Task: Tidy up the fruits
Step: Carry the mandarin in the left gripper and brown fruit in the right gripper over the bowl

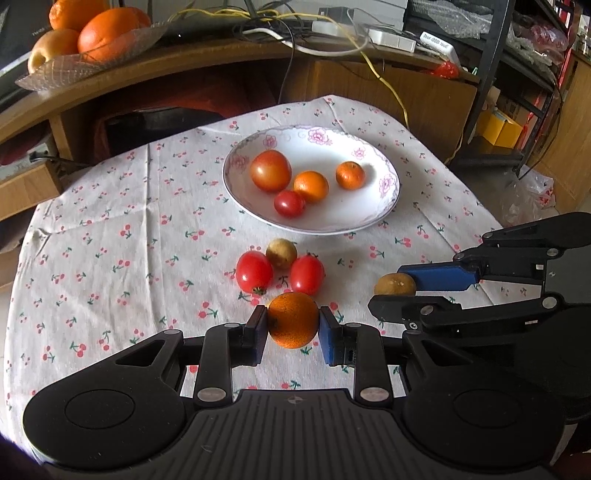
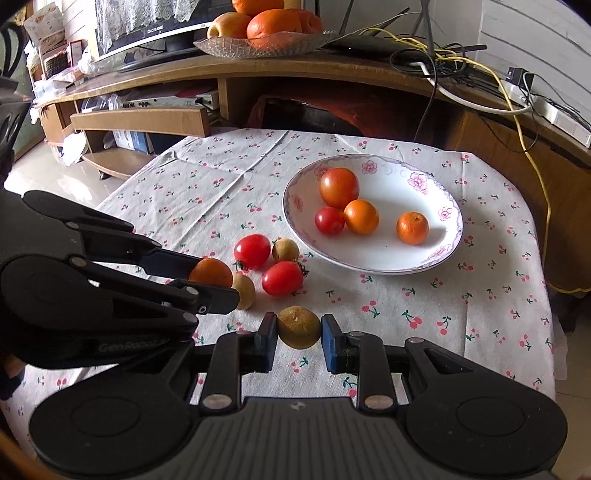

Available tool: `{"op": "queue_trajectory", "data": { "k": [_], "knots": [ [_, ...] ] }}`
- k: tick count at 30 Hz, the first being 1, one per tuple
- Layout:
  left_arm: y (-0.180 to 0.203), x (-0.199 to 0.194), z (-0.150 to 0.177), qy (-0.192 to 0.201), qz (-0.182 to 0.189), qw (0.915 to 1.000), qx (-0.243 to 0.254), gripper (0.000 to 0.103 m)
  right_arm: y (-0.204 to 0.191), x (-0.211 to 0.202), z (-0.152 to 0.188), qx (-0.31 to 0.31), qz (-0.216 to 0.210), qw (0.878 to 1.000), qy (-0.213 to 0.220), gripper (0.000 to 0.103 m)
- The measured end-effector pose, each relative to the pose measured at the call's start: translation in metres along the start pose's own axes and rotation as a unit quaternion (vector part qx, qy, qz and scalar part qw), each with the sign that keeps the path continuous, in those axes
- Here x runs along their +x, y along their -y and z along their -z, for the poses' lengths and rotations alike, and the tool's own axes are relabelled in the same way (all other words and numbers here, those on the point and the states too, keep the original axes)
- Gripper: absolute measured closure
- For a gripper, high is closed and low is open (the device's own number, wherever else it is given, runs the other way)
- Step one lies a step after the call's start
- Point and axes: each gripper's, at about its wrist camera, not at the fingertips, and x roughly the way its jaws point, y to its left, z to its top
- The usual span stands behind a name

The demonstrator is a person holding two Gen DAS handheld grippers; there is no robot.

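Observation:
My left gripper (image 1: 293,326) is shut on a small orange (image 1: 293,319), low over the cherry-print cloth; the same orange (image 2: 211,272) shows at the left of the right wrist view. My right gripper (image 2: 298,334) is shut on a brown longan (image 2: 298,327), seen also as the brown longan (image 1: 395,284) at the right of the left wrist view. Two red cherry tomatoes (image 1: 254,271) (image 1: 307,274) and a pale longan (image 1: 281,253) lie together just beyond. A second pale longan (image 2: 244,290) lies beside the left gripper (image 2: 218,286). The white flowered plate (image 1: 384,206) holds a large tomato (image 1: 270,170), a small tomato, and two small oranges.
Behind the table runs a wooden desk (image 2: 258,68) with a glass dish of large oranges (image 2: 273,23), cables and power strips (image 1: 395,38). The table's right edge (image 2: 550,295) drops off near the plate. A metal rack (image 1: 495,74) stands at far right.

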Motion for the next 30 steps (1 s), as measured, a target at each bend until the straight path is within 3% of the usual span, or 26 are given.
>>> {"op": "queue_trajectory", "data": {
  "k": [30],
  "knots": [
    [0.001,0.001,-0.019,0.024,0.007,0.9997,0.000,0.067,0.019,-0.003,-0.012,0.039,0.015,0.999,0.020,0.077]
  ]
}}
